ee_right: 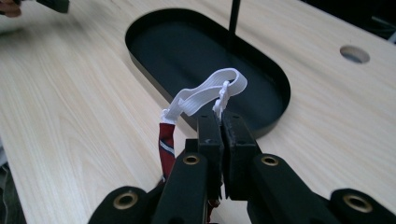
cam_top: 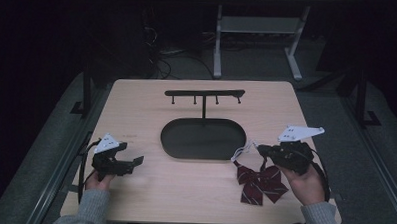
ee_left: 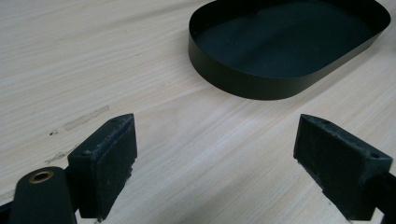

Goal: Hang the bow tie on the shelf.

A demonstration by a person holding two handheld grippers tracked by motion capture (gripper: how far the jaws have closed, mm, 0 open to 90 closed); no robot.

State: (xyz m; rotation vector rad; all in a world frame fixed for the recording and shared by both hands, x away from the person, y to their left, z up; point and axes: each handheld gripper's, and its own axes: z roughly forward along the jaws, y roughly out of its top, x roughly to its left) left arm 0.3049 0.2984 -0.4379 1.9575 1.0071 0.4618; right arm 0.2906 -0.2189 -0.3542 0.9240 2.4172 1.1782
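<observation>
Bow tie: dark red fabric bow tie (cam_top: pixel 260 183) with thin pale stripes, lying flat on the near right part of the table; two wide loops spread left-right, two tails hang toward the near edge.
Long axis: the bow's loops run roughly left-right; the tails point near and slightly left.
Strap: white ribbed elastic strap (ee_right: pixel 205 91) rising from the knot toward the far left, forming a loop that ends just above the tray's near right rim.
Right gripper: right gripper (ee_right: pixel 221 122) is clenched on the strap's end, jaws pressed together with the white band pinched between them; held by the right hand (cam_top: pixel 306 185), grey sleeve at the wrist.
Tray: black oval tray (cam_top: pixel 171 139), thin upright metal wall, matte flat floor, long axis left-right, at table centre just left of the bow tie.
Hanger stand: thin black post rising from the tray's far side, carrying a horizontal bar (cam_top: pixel 205 92) with four small pegs beneath.
Left gripper: left gripper (ee_left: pixel 215 161) is released, jaws spread wide over bare wood, well apart from the tray, at the near left.
Table: pale wood-grain table (cam_top: pixel 136 110), rounded corners, a few faint scuffs near the left gripper.
</observation>
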